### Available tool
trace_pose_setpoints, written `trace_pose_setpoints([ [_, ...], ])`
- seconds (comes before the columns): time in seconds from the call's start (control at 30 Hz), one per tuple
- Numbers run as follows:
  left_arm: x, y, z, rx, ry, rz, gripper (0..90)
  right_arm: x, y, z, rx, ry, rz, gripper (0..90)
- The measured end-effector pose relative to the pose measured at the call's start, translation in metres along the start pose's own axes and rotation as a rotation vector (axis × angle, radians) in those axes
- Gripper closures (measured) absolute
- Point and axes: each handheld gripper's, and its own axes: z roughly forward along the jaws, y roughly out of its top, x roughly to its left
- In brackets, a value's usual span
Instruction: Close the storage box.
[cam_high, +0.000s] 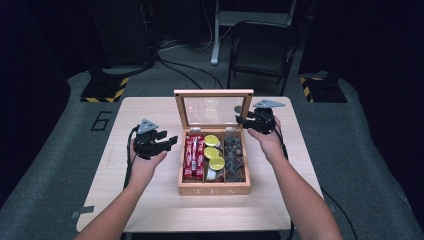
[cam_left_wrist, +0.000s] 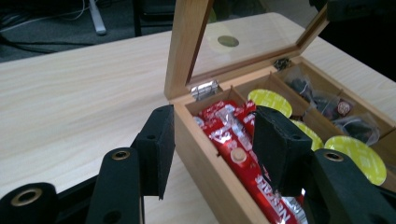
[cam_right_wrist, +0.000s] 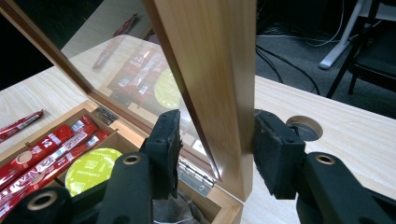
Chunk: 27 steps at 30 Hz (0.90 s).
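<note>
Pale wood-grain table (cam_high: 150, 200), right gripper (cam_right_wrist: 212, 140) fingers straddling glass-paned lid (cam_high: 214, 107), left gripper (cam_high: 162, 142) fingers spread.

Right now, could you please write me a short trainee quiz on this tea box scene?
1. True or false: the tea box lid stands open.
2. Which compartment holds the red sachets: A left, B middle, C right?
3. Fill in: the right claw straddles the lid's ____ edge.

Key: 1 true. 2 A. 3 side; the left claw waits open beside the box.
</note>
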Motion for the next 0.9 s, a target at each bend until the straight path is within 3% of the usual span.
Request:
trace_pose_setpoints([
  [0.37, -0.011, 0.036, -0.004, -0.040, 0.006, 0.046, 51.4, 0.001, -0.007, -0.007, -0.025, 0.009, 0.005, 53.2],
  [0.53, -0.019, 0.053, -0.011, -0.092, 0.018, 0.059, 51.2, 0.004, -0.013, -0.012, -0.036, 0.006, -0.005, 52.7],
  [0.9, -0.028, 0.063, -0.015, -0.122, 0.001, 0.103, 57.8, 0.005, -0.020, -0.018, -0.020, 0.028, -0.004, 54.5],
])
